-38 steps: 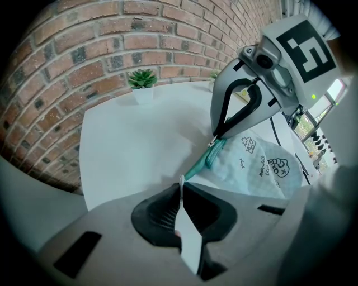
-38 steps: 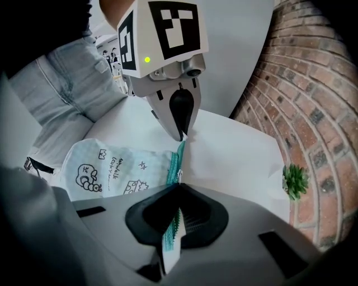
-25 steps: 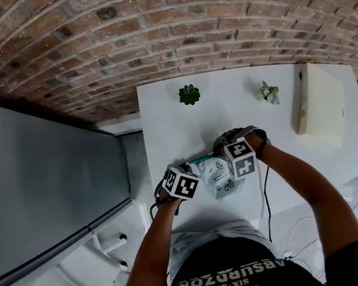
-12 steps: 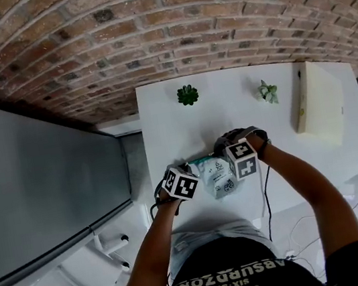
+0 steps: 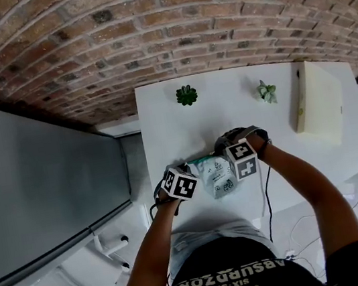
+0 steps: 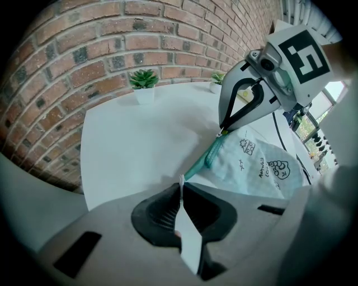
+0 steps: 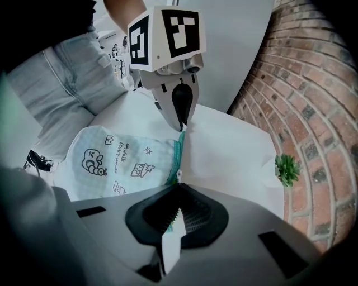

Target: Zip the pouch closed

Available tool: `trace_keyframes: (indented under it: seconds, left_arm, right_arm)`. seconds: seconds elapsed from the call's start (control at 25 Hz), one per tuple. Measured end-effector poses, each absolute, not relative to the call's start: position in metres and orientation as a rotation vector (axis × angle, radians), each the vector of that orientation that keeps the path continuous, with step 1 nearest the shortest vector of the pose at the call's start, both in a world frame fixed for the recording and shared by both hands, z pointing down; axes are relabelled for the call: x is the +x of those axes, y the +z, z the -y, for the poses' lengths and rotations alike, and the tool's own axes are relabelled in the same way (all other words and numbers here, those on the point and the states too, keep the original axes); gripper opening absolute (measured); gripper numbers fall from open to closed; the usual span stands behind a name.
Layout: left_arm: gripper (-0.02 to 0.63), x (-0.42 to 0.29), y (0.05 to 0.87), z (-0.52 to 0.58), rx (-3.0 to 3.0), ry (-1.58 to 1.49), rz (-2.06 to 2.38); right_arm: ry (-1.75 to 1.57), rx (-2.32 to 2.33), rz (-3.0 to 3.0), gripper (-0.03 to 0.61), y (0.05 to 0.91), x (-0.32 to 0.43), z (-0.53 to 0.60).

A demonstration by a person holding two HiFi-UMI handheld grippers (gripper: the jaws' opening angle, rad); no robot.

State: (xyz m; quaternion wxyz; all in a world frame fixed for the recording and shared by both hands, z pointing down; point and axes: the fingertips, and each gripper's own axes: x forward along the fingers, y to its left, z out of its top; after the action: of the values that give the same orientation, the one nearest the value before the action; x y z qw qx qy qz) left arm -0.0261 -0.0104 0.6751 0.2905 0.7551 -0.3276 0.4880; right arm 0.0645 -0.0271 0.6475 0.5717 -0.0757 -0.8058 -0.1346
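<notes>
The left gripper is pinched shut on one end of the pale blue pouch, at its teal zipper edge; the right gripper is clamped on the other end. The pouch stretches between them over the white table.

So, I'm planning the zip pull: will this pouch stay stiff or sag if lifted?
Probably floppy: the pouch creases and drapes below its teal zip edge, stretched between the left gripper and right gripper. Likely light, as thin fabric pinched at its ends.

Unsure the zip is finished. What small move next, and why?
Probably ease the right hand-held gripper along the teal zipper of the pouch, away from the left hand-held gripper: both are shut on its opposite ends, and it looks taut.
</notes>
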Motion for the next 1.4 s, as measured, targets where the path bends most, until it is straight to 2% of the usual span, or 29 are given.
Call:
trace_keyframes:
  seconds: [0.8,1.08,1.4]
  left_arm:
    - [0.020,-0.025,0.676,0.011,2.019,1.311,0.872]
    - [0.020,-0.025,0.676,0.011,2.018,1.312,0.876]
    - [0.020,-0.025,0.676,0.011,2.019,1.308,0.882]
  right_arm:
    - [-0.416,-0.189,1.837,-0.002,0.647,0.070,0.027]
    - [-0.554,-0.244,1.760,-0.002,0.649,0.071,0.027]
    - [-0.520,-0.223,1.768,-0.002,0.647,0.075,0.031]
